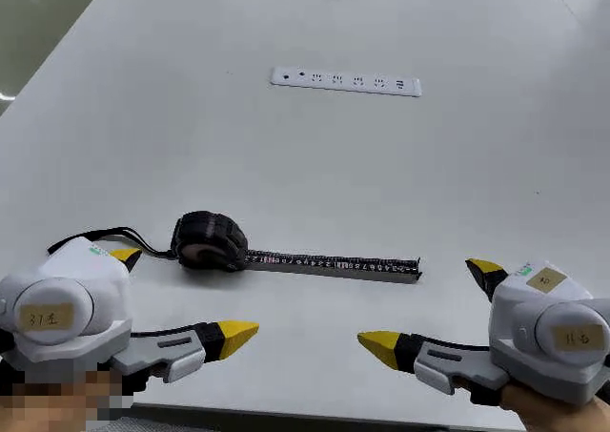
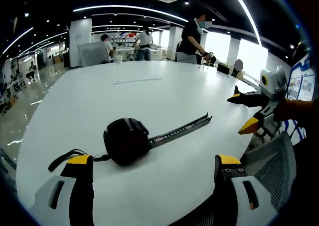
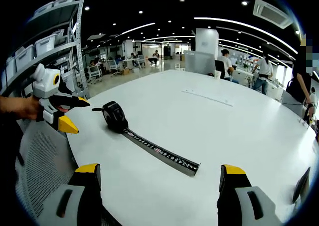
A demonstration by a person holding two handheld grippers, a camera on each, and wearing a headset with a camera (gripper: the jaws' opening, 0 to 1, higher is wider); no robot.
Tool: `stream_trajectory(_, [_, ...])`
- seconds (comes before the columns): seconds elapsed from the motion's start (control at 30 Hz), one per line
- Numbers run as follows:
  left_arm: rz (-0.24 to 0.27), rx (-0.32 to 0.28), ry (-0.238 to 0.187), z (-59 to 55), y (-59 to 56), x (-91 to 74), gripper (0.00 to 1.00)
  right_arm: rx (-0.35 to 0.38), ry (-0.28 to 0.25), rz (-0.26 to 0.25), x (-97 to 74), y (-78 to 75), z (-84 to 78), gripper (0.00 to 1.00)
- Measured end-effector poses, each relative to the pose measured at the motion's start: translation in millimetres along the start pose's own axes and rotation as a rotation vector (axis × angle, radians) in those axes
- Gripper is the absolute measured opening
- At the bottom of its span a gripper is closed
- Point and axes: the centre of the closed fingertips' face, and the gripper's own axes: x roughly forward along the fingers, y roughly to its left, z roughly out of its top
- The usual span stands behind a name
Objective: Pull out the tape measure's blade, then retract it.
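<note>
A black tape measure [image 1: 208, 240] lies on the white table [image 1: 315, 165] with its dark blade [image 1: 334, 262] drawn out to the right, flat on the surface. A black wrist strap [image 1: 105, 235] trails from its left side. My left gripper [image 1: 181, 298] is near the table's front edge, just left of and before the case, open and holding nothing. My right gripper [image 1: 431, 303] is open near the blade's tip, a short way in front of it. In the left gripper view the case [image 2: 125, 140] sits between and ahead of the jaws. In the right gripper view the blade tip [image 3: 190, 167] lies ahead.
A white power strip [image 1: 345, 81] lies flat further back on the table. The table's front edge [image 1: 286, 415] runs just beneath both grippers. Mesh chair backs [image 3: 45, 161] stand by the table, and several people stand or sit in the background office.
</note>
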Motion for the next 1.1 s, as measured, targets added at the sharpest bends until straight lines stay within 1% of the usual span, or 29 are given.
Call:
stream_trajectory(0.03, [0.008,-0.008,-0.002,0.4,1.3,-0.4,0.99,0.008,-0.008,-0.005,-0.1,0.5,1.5,0.99])
stream_trajectory(0.13, [0.021,-0.014,0.014,-1.9,2.4,-1.6,0.99,0.027,0.0,-0.005,0.7,4.7,0.4,0.99])
stream_trajectory(0.23, [0.031,-0.025,0.012,-1.9,2.6,-2.7,0.99,0.033,0.002,-0.009,-0.3,9.9,1.3,0.99])
stream_trajectory(0.3, [0.039,-0.031,0.025,-3.5,1.6,-3.4,0.99,0.04,0.004,-0.02,-1.7,11.0,2.2,0.99])
stream_trajectory(0.37, [0.034,-0.039,0.035,-5.2,0.4,-3.9,0.99,0.074,0.005,-0.023,-3.8,13.2,3.9,0.99])
stream_trajectory(0.4, [0.038,-0.043,0.037,-4.6,-0.3,-4.8,0.99,0.094,0.008,-0.032,-5.0,13.2,4.5,0.99])
stream_trajectory(0.47, [0.044,-0.034,0.034,-1.9,-1.0,-6.3,0.99,0.101,0.002,-0.034,-6.6,15.3,6.9,0.99])
stream_trajectory(0.5, [0.047,-0.035,0.034,-0.5,-1.4,-7.5,0.99,0.11,0.007,-0.036,-7.0,16.0,6.8,0.99])
stream_trajectory(0.53, [0.047,-0.04,0.031,2.1,-1.7,-8.6,0.99,0.118,0.014,-0.041,-8.0,17.3,6.9,0.99])
stream_trajectory(0.6, [0.053,-0.057,0.023,5.4,-1.9,-9.6,0.99,0.139,0.011,-0.044,-9.8,19.3,9.3,0.99])
stream_trajectory(0.7, [0.072,-0.052,0.047,3.4,-0.8,-10.4,0.99,0.155,0.02,-0.051,-11.4,21.5,9.8,0.99])
stream_trajectory(0.73, [0.079,-0.052,0.05,3.7,-0.2,-11.4,0.99,0.164,0.027,-0.059,-12.1,21.3,8.7,0.99])
stream_trajectory(0.8, [0.076,-0.055,0.051,4.3,-1.0,-12.2,0.99,0.184,0.035,-0.066,-13.3,21.7,7.8,0.99])
stream_trajectory(0.83, [0.081,-0.064,0.054,4.0,-0.7,-13.0,0.99,0.193,0.029,-0.07,-13.8,21.7,8.8,0.99])
stream_trajectory(0.9, [0.081,-0.065,0.052,6.2,-2.8,-13.9,0.99,0.213,0.041,-0.072,-14.2,22.5,7.6,0.99])
stream_trajectory(0.97, [0.089,-0.065,0.057,7.3,-3.8,-14.5,0.99,0.218,0.038,-0.075,-14.5,22.9,8.6,0.99])
stream_trajectory(1.0, [0.093,-0.064,0.069,7.1,-4.6,-14.9,0.99,0.22,0.041,-0.077,-14.6,23.4,9.0,0.99])
stream_trajectory(1.1, [0.094,-0.067,0.061,11.2,-7.3,-15.9,0.99,0.226,0.049,-0.079,-15.3,25.1,9.1,0.99])
